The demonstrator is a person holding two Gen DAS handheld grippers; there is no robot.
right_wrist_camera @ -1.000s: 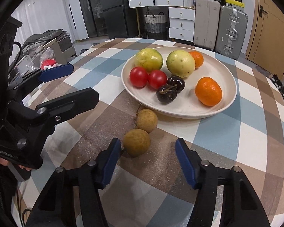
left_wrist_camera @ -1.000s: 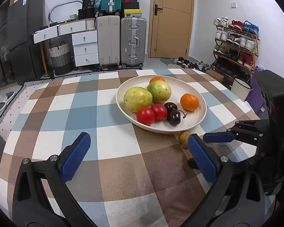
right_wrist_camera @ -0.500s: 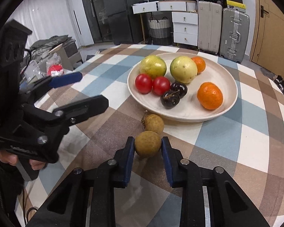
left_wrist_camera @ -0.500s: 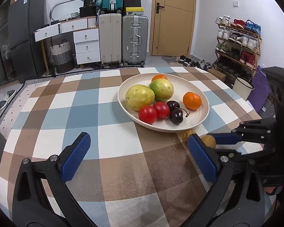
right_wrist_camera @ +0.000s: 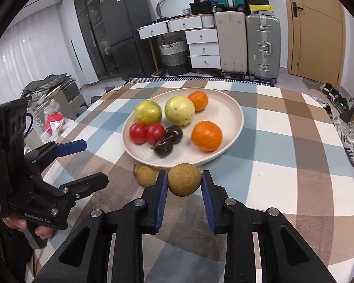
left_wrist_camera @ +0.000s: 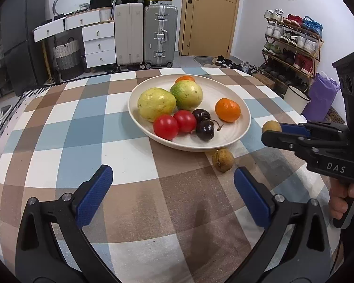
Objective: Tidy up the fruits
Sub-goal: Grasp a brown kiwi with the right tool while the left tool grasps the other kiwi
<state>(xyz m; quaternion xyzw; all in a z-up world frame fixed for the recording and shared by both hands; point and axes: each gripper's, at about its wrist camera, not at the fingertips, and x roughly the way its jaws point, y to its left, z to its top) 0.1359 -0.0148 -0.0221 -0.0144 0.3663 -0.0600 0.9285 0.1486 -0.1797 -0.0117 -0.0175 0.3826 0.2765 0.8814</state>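
Right wrist: right gripper [right_wrist_camera: 184, 184] fingers pinch longan [right_wrist_camera: 184, 179].

Blue, brown and white checked tablecloth [left_wrist_camera: 129, 188]; cream plate [left_wrist_camera: 244, 127].

A: Where's the left gripper [left_wrist_camera: 171, 189]?
B: Jaws wide apart over the checked tablecloth [left_wrist_camera: 134, 158], near the plate [left_wrist_camera: 244, 127].
A: And right?
B: The right gripper [left_wrist_camera: 271, 132] pinches a longan [left_wrist_camera: 271, 126]; another brown fruit [left_wrist_camera: 222, 160] lies below.
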